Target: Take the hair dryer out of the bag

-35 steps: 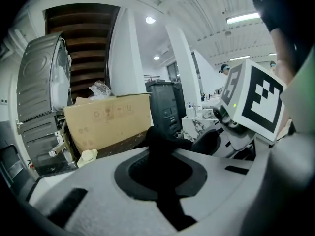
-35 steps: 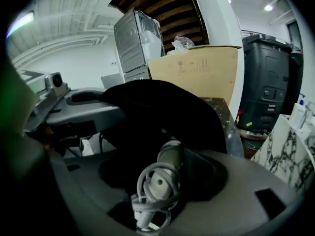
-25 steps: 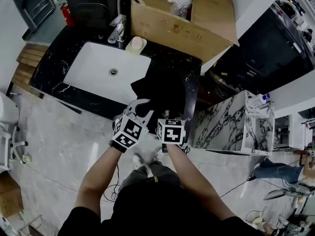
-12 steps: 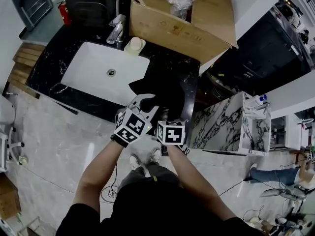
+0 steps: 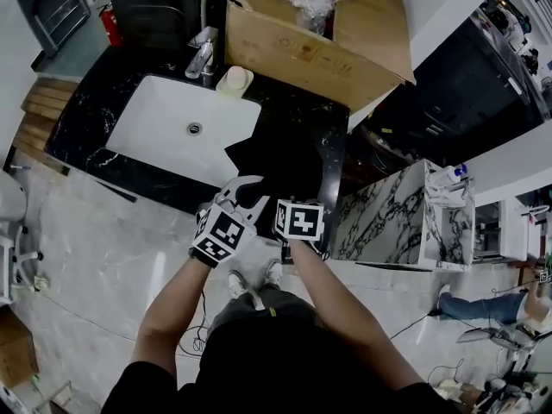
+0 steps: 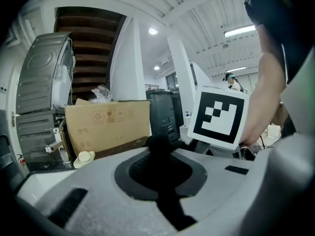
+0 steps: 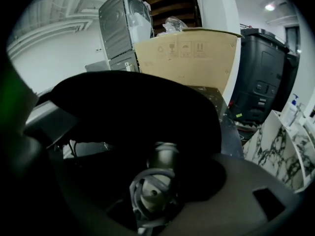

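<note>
A black bag (image 5: 289,153) lies on the dark marble counter (image 5: 332,123), right of the sink. My left gripper (image 5: 251,189) is at the bag's near left edge. In the left gripper view it (image 6: 160,149) is shut on a fold of black bag fabric (image 6: 158,144). My right gripper's marker cube (image 5: 299,220) sits at the bag's near edge and hides its jaws. In the right gripper view the grey hair dryer (image 7: 156,181), with cord wound round its handle, sticks out under the bag (image 7: 128,107). My right gripper (image 7: 153,198) is shut on it.
A white sink (image 5: 138,136) with a faucet (image 5: 203,54) and a soap dish (image 5: 235,78) lies left of the bag. A large cardboard box (image 5: 319,33) stands behind it. A marble-faced cabinet (image 5: 397,214) is to the right. The counter's front edge runs just under the grippers.
Both grippers stay at the bag's near edge. The left one nudged forward and came back; the right cube sits slightly farther up the picture.
</note>
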Action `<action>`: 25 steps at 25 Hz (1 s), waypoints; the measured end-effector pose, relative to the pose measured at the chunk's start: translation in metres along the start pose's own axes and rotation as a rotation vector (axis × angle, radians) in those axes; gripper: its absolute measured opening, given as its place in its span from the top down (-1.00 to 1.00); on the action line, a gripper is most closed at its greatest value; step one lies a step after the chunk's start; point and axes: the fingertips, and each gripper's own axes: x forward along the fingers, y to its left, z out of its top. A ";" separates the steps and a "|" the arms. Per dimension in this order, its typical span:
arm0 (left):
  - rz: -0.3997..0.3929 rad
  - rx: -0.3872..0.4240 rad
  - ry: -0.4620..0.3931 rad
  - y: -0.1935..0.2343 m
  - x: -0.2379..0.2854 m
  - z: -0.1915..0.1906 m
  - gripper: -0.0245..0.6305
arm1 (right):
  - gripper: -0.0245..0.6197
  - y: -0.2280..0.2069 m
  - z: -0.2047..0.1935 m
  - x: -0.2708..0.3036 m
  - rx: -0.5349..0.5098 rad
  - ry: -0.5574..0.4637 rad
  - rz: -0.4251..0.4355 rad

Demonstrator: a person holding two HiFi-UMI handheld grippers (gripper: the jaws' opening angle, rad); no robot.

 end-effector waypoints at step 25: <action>0.111 -0.080 0.043 0.047 0.015 -0.013 0.82 | 0.27 0.013 0.000 -0.025 -0.223 -0.152 0.184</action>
